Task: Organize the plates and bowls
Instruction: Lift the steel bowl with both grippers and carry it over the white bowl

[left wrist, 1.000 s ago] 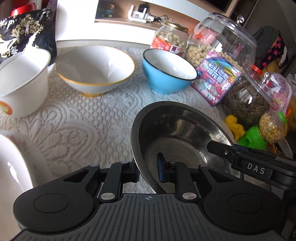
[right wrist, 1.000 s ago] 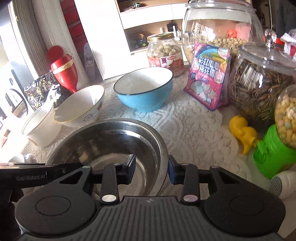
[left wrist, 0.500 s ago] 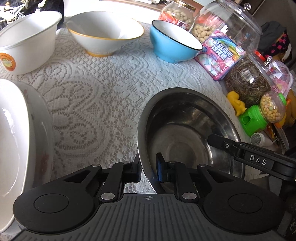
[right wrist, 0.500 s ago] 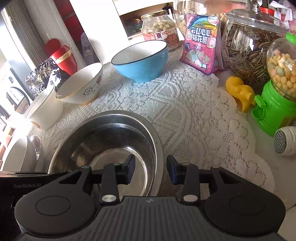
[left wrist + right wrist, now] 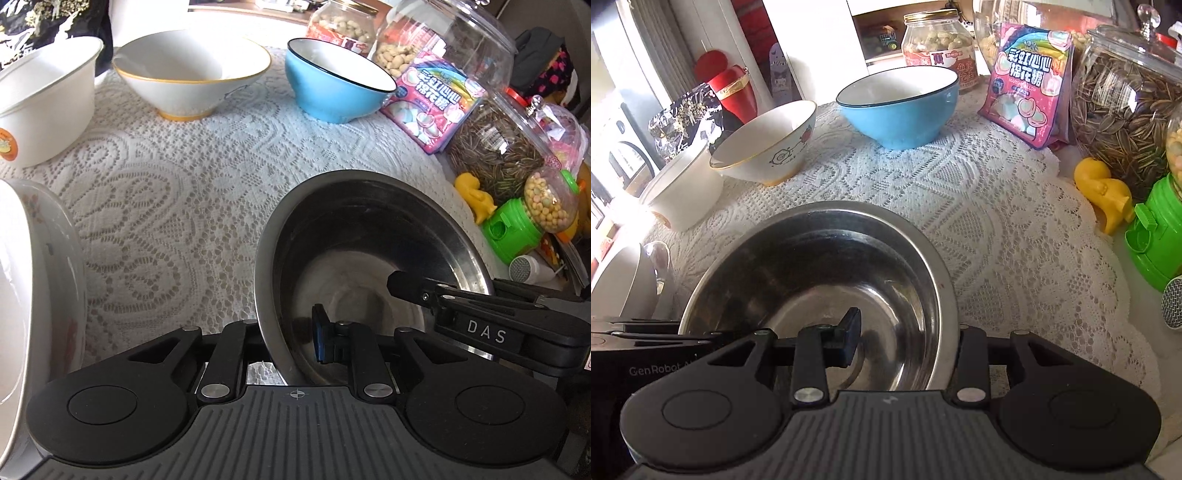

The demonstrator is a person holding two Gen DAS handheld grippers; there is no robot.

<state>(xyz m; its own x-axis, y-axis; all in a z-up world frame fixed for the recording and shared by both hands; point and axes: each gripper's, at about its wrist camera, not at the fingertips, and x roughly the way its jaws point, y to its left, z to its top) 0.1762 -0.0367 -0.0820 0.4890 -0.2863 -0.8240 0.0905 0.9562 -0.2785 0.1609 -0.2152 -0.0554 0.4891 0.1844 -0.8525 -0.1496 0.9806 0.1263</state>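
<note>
A steel bowl (image 5: 373, 236) sits tilted above the lace cloth, also in the right wrist view (image 5: 820, 266). My left gripper (image 5: 291, 341) straddles its left rim, one finger inside and one outside, shut on the rim. My right gripper (image 5: 905, 336) straddles its right rim the same way; its dark body shows in the left wrist view (image 5: 480, 328). A blue bowl (image 5: 336, 88), a gold-rimmed white bowl (image 5: 192, 74) and a white cup-like bowl (image 5: 40, 107) stand at the back. White plates (image 5: 33, 302) lie at the left.
Jars of nuts (image 5: 938, 44) and sunflower seeds (image 5: 1123, 99), a pink marshmallow bag (image 5: 1030, 81), a yellow duck (image 5: 1104, 192) and a green candy dispenser (image 5: 1152, 243) crowd the right edge. A red bottle (image 5: 733, 88) and dark packet (image 5: 683, 118) stand back left.
Both grippers have closed in on the steel bowl's rims. The bowl has come up and tilted, and the views have shifted slightly forward over the cloth.
</note>
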